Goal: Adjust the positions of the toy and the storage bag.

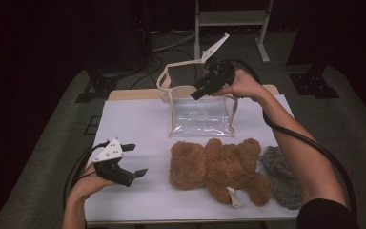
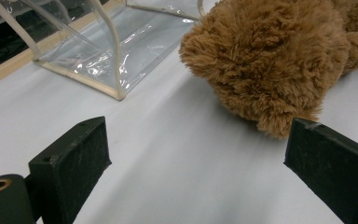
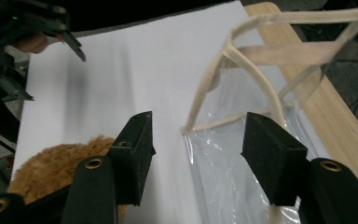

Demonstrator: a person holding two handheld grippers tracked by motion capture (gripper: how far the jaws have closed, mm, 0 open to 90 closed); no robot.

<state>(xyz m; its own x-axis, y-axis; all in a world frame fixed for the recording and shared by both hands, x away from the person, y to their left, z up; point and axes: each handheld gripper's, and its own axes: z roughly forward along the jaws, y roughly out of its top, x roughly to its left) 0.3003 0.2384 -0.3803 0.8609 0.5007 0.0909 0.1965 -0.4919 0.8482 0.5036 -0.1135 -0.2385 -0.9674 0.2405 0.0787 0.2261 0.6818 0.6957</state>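
A clear plastic bag (image 1: 200, 117) with cream trim and long handles (image 1: 181, 64) stands open at the back middle of the white table (image 1: 133, 119). A brown teddy bear (image 1: 219, 164) lies in front of it. My right gripper (image 1: 195, 94) hovers over the bag's top right edge, its jaws apart with nothing pressed between them. In the right gripper view the bag's trim (image 3: 205, 93) and a handle run below the open right gripper (image 3: 198, 144). My left gripper (image 1: 140, 159) rests open at the front left. In the left gripper view it (image 2: 198, 154) points at the bear (image 2: 270, 56).
A grey fuzzy cloth (image 1: 281, 174) lies right of the bear. A wooden strip (image 1: 133, 94) borders the table's far edge. Beyond it are a metal stand (image 1: 228, 19) and dark floor with cables. Bare white surface spreads across the table's left half.
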